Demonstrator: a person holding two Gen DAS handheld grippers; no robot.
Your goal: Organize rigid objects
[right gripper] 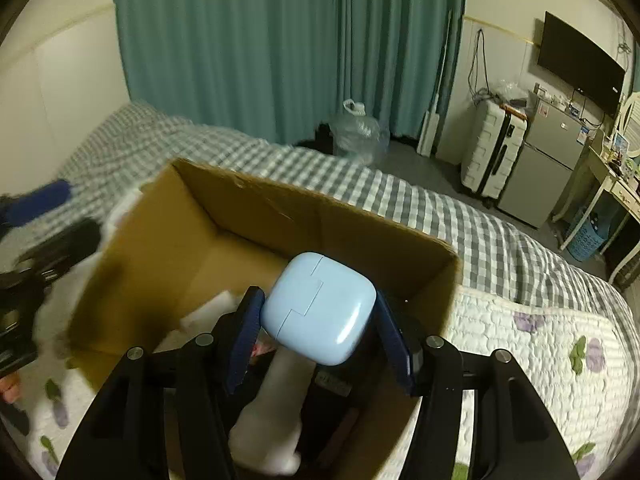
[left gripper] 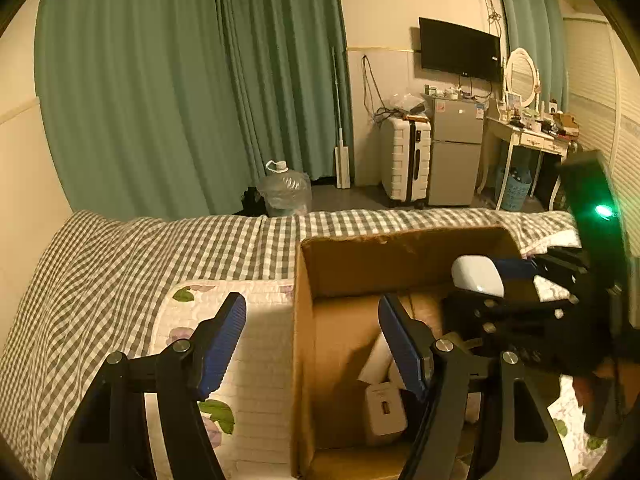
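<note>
A pale blue earbud case (right gripper: 319,308), rounded and glossy, sits at lower centre of the right wrist view, clamped between the blue pads (right gripper: 244,342) of the right gripper (right gripper: 318,334) and held above the open cardboard box (right gripper: 256,208); in the left wrist view the same case (left gripper: 478,276) appears at right of centre, over the box's far right part. Beneath the case, inside the box, lie white items, among them a white charger block (left gripper: 385,410) seen in the lower centre of the left wrist view; the others are too blurred to identify. The left gripper (left gripper: 312,346) occupies the lower part of its own view with its jaws spread wide and nothing between them, one pad over the floral quilt (left gripper: 256,360) and the other over the box interior, so that the box's left wall (left gripper: 302,344) lies between them. The box rests on a bed covered with a checked blanket (left gripper: 120,264). Behind, teal curtains (left gripper: 180,80) fill the upper left; a water jug (left gripper: 285,192), white suitcase (left gripper: 406,160), small fridge (left gripper: 456,148), wall television (left gripper: 460,50) and dressing table (left gripper: 528,136) stand toward the upper right.
</note>
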